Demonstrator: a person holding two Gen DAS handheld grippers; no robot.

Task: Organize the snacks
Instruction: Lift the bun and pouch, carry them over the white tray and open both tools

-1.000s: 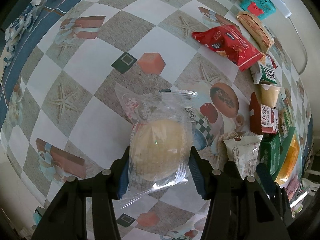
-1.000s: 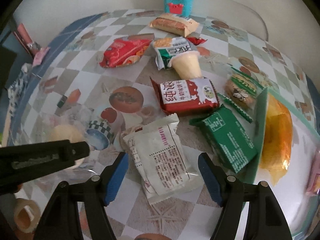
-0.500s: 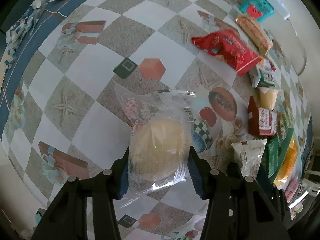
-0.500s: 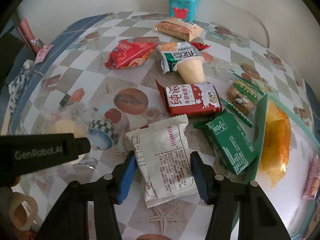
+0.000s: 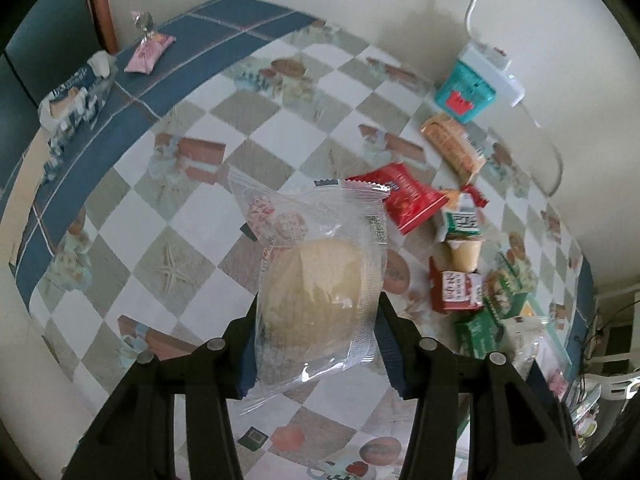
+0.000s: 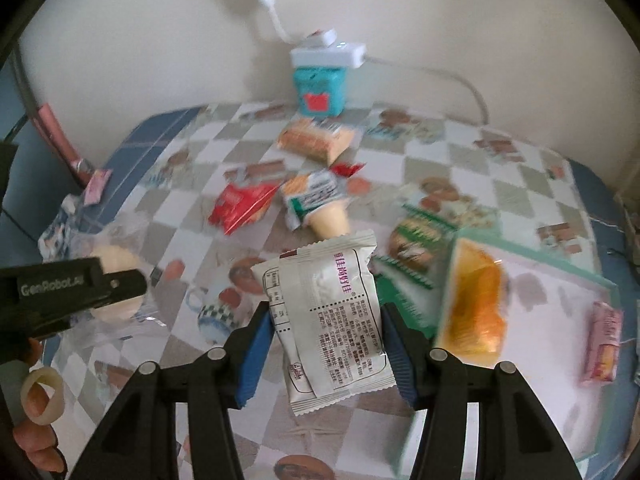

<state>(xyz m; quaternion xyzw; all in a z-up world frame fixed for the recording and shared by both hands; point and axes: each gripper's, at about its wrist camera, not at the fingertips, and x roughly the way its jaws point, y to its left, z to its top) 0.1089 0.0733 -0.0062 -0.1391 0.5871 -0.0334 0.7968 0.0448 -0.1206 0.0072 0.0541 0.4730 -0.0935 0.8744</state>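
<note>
My left gripper (image 5: 316, 340) is shut on a clear-wrapped round yellow bun (image 5: 316, 284) and holds it above the checkered table (image 5: 168, 208). My right gripper (image 6: 328, 344) is shut on a white snack packet (image 6: 332, 320), lifted off the table. The left gripper and its bun (image 6: 116, 264) show at the left of the right wrist view. A green-rimmed white tray (image 6: 552, 320) at the right holds an orange packet (image 6: 476, 304) and a pink packet (image 6: 604, 344).
Loose snacks lie mid-table: a red packet (image 5: 404, 200), a tan bread packet (image 5: 452, 148), a green-and-white packet with a pudding cup (image 6: 320, 208), a red milk-biscuit packet (image 5: 456, 288), green packets (image 5: 480, 328). A teal box with a white power strip (image 6: 320, 88) stands by the wall.
Both grippers have risen and tilted up. The right gripper closed on the white packet and lifted it off the table. The left still holds the bun.
</note>
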